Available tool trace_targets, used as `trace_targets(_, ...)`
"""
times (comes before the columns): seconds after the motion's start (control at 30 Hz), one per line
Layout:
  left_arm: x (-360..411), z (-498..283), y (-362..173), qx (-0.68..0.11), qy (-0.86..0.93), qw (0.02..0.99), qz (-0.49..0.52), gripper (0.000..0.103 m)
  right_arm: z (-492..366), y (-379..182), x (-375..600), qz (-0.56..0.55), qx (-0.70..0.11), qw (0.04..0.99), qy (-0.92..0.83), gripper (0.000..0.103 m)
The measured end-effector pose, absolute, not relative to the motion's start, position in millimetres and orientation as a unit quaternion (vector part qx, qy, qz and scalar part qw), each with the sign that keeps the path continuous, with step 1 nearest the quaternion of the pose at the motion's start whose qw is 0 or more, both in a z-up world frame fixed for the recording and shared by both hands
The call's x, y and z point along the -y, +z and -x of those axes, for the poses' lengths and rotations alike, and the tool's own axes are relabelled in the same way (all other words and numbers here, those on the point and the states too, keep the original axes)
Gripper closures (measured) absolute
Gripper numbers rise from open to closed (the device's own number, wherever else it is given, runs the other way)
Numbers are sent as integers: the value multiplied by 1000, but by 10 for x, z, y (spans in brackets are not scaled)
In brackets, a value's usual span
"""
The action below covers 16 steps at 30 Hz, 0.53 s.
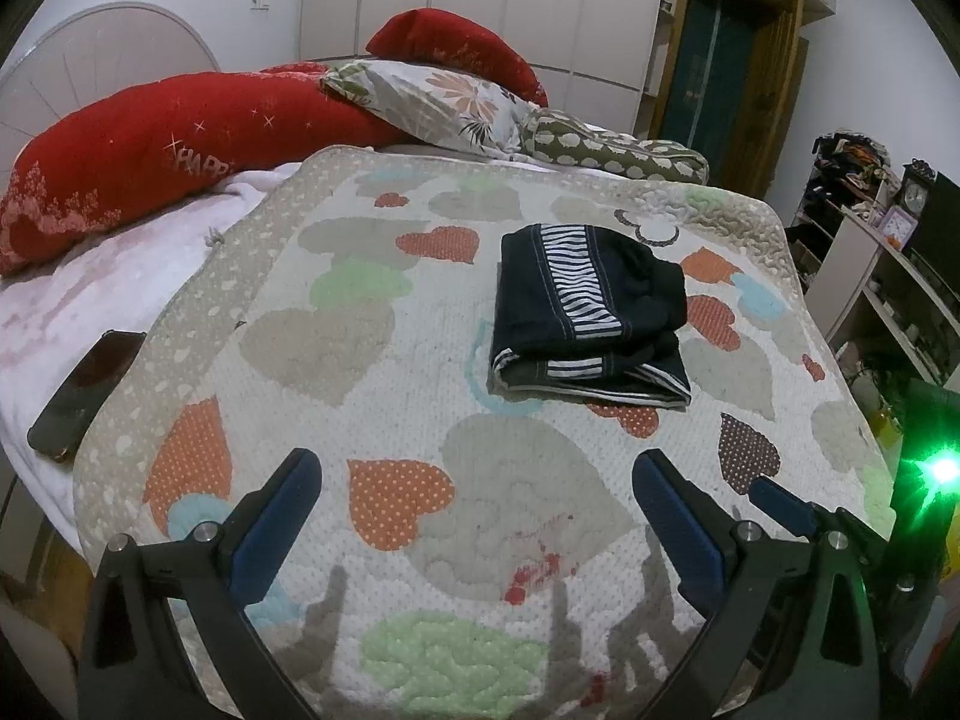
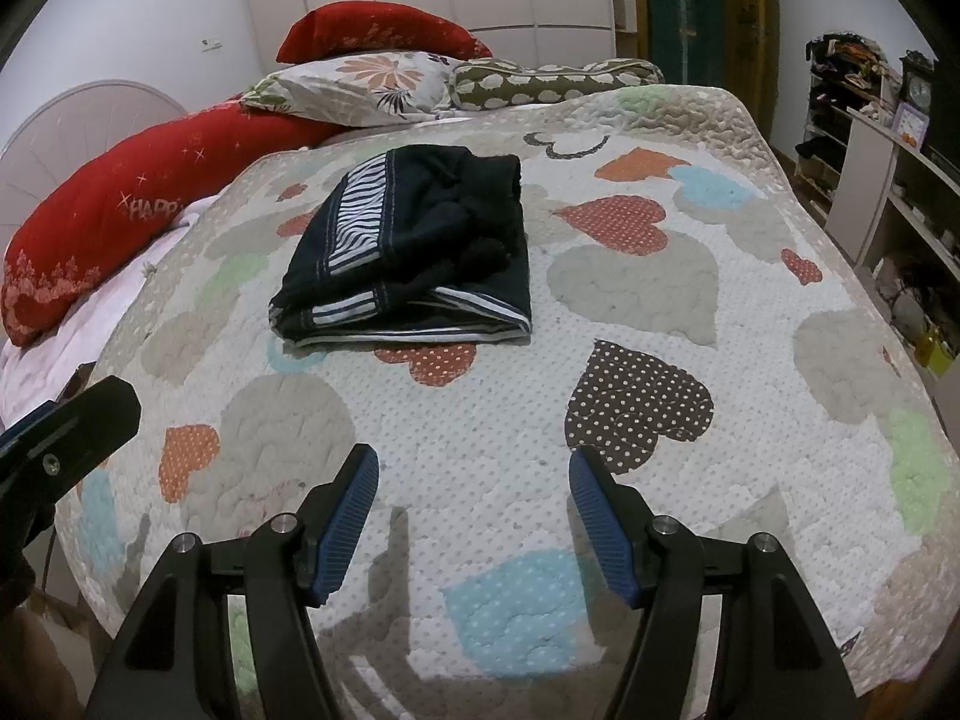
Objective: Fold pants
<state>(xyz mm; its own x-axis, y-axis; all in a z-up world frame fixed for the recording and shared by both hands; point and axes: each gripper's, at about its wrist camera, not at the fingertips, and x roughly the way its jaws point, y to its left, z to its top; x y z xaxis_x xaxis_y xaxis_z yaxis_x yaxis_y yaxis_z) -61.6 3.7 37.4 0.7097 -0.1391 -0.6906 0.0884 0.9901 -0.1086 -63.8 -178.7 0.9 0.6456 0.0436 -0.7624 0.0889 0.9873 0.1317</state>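
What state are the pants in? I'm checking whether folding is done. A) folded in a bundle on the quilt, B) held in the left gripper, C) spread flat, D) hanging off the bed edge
A: the pants lie as a compact folded bundle on the quilt, with both the left gripper and the right gripper open and away from them.

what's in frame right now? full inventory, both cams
pants: 1, dark navy with a striped band, folded, on the quilt
quilt: 1, white with coloured hearts, covering the bed
red pillows: 2, head of the bed
floral pillow: 1, white, between the red ones
bolster: 1, olive with white clouds, beside the floral pillow
phone: 1, dark, left bed edge
shelves: white, cluttered, right wall
left tongs: open, empty, above the quilt
right tongs: open, empty, above the quilt
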Motion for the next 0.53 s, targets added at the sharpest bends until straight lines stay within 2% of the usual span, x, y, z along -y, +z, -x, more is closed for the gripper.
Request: trace_targets(0.53,-67,530,253,-405,-65,910,51,0,590,-27,1725,-73,-426,902,3,30)
